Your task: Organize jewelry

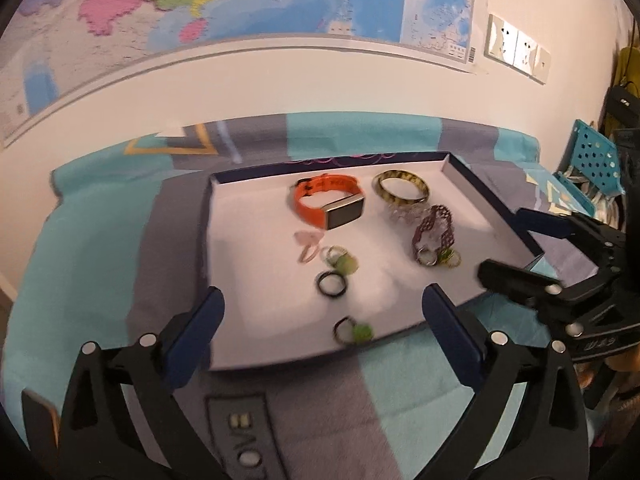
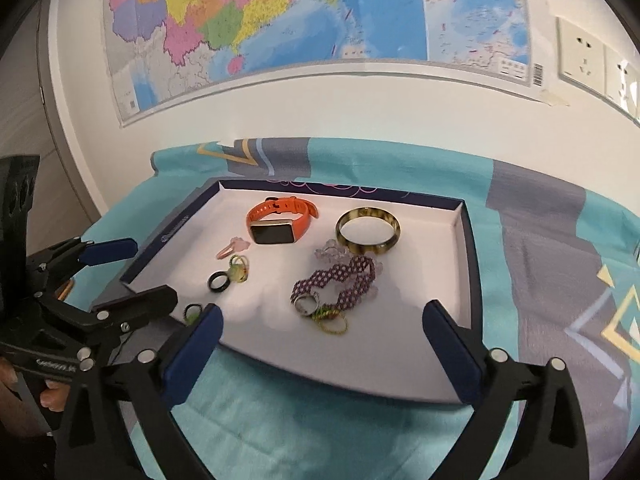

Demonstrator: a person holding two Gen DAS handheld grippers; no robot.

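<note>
A shallow white tray [image 1: 248, 216] [image 2: 420, 344] with a dark blue rim lies on the cloth. In it are an orange smartwatch [image 1: 328, 204] [image 2: 280, 220], a tortoiseshell bangle [image 1: 402, 188] [image 2: 368, 230], a purple beaded bracelet [image 1: 434, 228] [image 2: 340, 280], a pink hair clip [image 2: 232, 249], a black ring [image 1: 331, 284] [image 2: 219, 281], and several small green and yellow rings [image 1: 354, 332] [image 2: 332, 320]. My left gripper [image 1: 324, 312] is open and empty over the tray's near edge. My right gripper [image 2: 320, 328] is open and empty at the tray's front right.
The table is covered by a teal and grey patterned cloth [image 2: 540, 240]. A map [image 2: 320, 20] hangs on the white wall behind, with wall sockets [image 2: 584, 56] to its right. A teal perforated basket [image 1: 592, 160] stands at the far right.
</note>
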